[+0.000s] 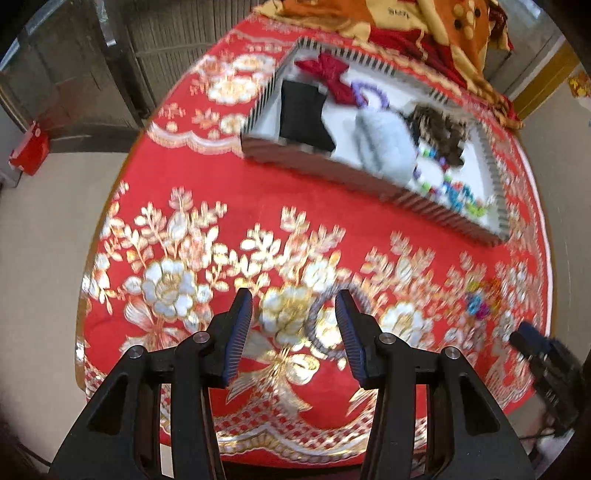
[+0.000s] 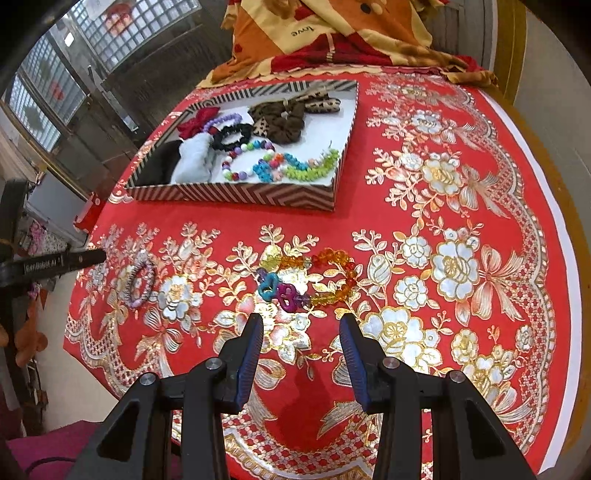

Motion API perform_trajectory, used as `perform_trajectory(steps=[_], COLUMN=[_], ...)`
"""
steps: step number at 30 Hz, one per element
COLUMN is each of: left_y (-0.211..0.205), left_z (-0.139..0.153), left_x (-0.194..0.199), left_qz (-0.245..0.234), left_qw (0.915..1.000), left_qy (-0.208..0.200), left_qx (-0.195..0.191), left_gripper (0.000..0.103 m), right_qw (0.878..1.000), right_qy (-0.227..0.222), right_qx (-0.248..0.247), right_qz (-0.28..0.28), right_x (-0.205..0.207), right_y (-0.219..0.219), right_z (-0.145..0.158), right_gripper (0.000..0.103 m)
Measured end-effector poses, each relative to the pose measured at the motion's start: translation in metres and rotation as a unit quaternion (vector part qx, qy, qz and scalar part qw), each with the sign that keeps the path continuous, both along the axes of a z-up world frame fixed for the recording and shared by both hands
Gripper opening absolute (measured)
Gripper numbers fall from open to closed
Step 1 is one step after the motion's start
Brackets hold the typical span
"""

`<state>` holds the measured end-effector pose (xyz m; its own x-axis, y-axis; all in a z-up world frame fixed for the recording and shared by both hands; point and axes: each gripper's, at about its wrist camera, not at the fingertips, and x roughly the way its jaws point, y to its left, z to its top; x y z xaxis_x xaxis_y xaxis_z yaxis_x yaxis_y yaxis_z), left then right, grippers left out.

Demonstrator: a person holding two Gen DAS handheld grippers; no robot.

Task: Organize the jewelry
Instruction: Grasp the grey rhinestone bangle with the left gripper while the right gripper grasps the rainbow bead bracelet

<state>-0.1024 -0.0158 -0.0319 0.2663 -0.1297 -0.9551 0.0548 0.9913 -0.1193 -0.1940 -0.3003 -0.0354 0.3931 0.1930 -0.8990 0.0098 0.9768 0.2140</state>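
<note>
A striped tray (image 2: pixel 236 194) at the table's far side holds scrunchies, cloth pieces and bead bracelets; it also shows blurred in the left wrist view (image 1: pixel 332 177). A pale purple-grey bracelet (image 2: pixel 140 278) lies on the red cloth at left; in the left wrist view this bracelet (image 1: pixel 317 332) lies just ahead of and between the tips of my open, empty left gripper (image 1: pixel 294 300). A multicoloured bead bracelet (image 2: pixel 306 277) lies just ahead of my open, empty right gripper (image 2: pixel 302 325). It shows blurred in the left wrist view (image 1: pixel 480 299).
A red tablecloth (image 2: pixel 461 206) with gold and silver flowers covers the round table. A folded orange and red blanket (image 2: pixel 325 33) lies behind the tray. The other gripper's tip (image 2: pixel 74 260) shows at the left edge, and in the left wrist view (image 1: pixel 532 341) at right.
</note>
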Motion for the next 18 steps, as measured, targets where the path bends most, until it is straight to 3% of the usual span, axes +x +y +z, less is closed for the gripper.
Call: perform_trajectory(steps=[5, 18], left_y=[-0.001, -0.007], left_z=[-0.017, -0.028], left_x=[-0.006, -0.004], left_qz=[-0.011, -0.023], left_qw=[0.9996, 0.9989], left_qy=[0.024, 0.03], left_qx=[0.01, 0.027], left_gripper=[0.046, 0.046], right_qw=[1.0, 1.0], right_qy=[0.006, 0.013], right_qx=[0.001, -0.003], right_qz=[0.006, -0.003], right_x=[0.008, 0.019], right_y=[0.003, -0.005], right_z=[-0.011, -0.017], right_gripper=[0.041, 0.041])
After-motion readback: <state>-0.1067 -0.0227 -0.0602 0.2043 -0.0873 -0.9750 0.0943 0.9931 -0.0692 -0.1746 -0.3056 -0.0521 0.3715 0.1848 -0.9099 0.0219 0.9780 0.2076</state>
